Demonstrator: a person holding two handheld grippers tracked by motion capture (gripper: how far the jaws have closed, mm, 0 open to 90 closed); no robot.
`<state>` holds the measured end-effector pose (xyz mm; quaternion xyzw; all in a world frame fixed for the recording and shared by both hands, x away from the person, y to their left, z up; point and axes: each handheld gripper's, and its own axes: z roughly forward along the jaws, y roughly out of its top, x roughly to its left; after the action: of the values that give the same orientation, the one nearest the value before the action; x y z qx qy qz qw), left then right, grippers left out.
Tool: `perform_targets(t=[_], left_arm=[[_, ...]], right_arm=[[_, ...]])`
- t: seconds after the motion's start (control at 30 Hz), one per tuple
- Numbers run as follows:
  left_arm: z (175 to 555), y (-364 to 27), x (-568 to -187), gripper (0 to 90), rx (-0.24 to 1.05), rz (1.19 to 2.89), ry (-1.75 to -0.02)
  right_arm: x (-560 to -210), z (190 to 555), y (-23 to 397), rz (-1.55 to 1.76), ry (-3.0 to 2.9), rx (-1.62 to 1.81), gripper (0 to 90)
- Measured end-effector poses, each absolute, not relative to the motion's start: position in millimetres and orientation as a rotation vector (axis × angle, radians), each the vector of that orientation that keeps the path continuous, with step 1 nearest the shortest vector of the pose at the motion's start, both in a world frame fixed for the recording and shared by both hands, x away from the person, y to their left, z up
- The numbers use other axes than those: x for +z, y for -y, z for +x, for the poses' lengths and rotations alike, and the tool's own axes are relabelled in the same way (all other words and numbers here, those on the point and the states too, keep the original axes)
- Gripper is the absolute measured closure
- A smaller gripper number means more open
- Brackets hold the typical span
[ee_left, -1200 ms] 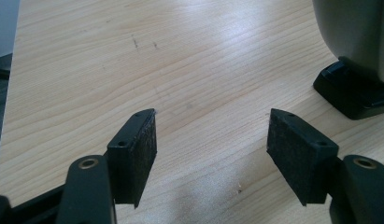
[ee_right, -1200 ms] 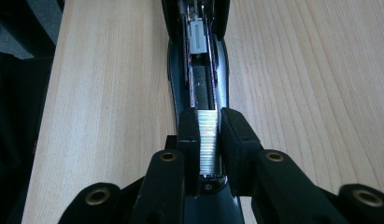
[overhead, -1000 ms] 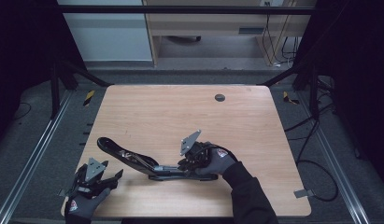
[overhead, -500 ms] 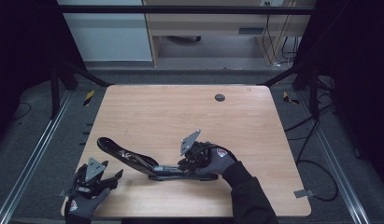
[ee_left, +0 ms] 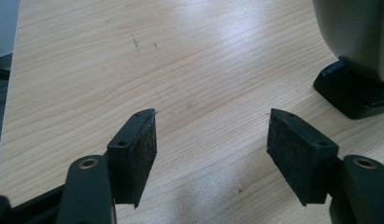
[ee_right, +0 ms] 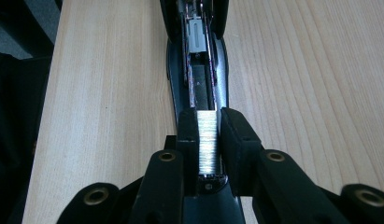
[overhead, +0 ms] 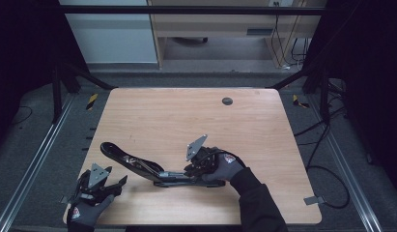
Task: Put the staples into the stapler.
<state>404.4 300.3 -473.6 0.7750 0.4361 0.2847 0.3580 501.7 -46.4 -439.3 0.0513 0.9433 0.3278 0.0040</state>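
Staple strip (ee_right: 207,140) sits between the right gripper's (ee_right: 207,135) pads, directly over the open stapler's (overhead: 152,168) magazine channel (ee_right: 199,84).

Right gripper is clenched on the strip, one pad on each long side; strip's long axis runs straight ahead along the jaws, in line with the channel that extends away from the fingertips. So the coming move looks like a drop or slide along that same axis, with no yaw needed, only keeping the strip centred between the channel walls. In the high view the stapler lies opened flat on the table (overhead: 186,116), lid end swung out toward the left gripper (overhead: 102,182). Left gripper is released, jaws wide with nothing between them, parked just off the stapler's lid end, close enough to steady it.
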Motion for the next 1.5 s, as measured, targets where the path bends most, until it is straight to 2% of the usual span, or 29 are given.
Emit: perform_targets(t=[0.7, 1.0, 1.27, 1.5], left_arm=[[404.0, -300.4, -473.3, 32.9, 0.739, 1.997, -1.124], [402.0, -299.4, -471.7, 32.9, 0.737, 1.994, -1.107], [399.5, -300.0, -468.3, 32.0, 0.713, 1.965, -1.087], [397.2, -297.6, -465.4, 30.5, 0.71, 1.953, -1.057]], right_arm=[[-425.4, 499.2, 54.2, 0.277, -2.831, 1.094, 76.2], [-412.3, 492.9, 74.0, 0.463, -2.739, 1.159, 65.5], [-408.1, 484.4, 102.0, 0.631, -2.572, 1.191, 64.5], [-412.6, 476.5, 124.5, 0.774, -2.448, 1.166, 58.9]])
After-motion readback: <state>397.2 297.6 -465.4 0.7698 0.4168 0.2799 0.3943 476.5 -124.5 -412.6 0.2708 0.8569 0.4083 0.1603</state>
